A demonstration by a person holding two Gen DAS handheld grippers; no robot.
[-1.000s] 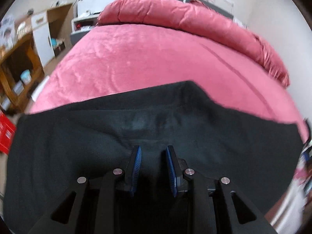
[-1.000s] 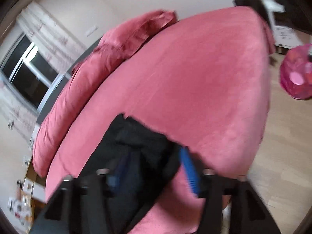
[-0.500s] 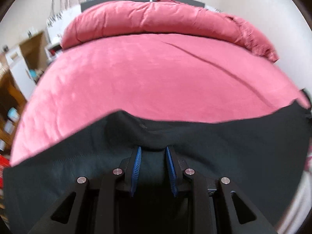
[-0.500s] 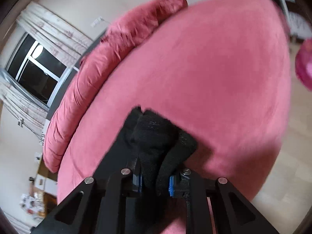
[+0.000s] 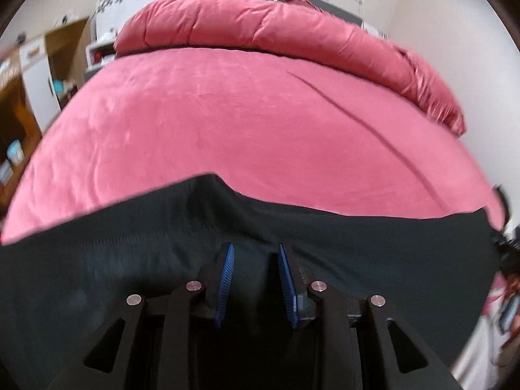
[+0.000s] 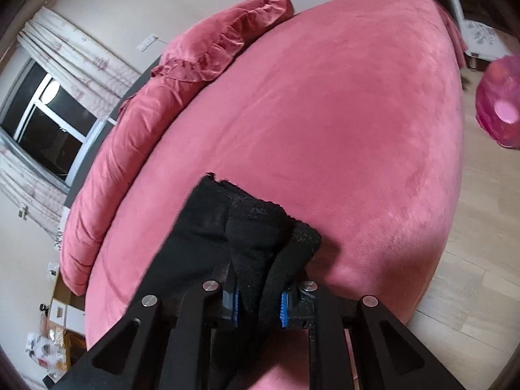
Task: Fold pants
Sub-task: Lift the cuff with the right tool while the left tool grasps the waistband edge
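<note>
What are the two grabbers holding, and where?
The right gripper pinches a bunched end of the black pants. The left gripper straddles them; its grip is unclear.

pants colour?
Black pants, plain, no pattern; clearest in the left wrist view against the pink bed cover.

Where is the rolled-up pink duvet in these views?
The rolled pink duvet lies along the far end of the bed by the window in the left wrist view; in the right wrist view it lines the bed's upper-left edge.
</note>
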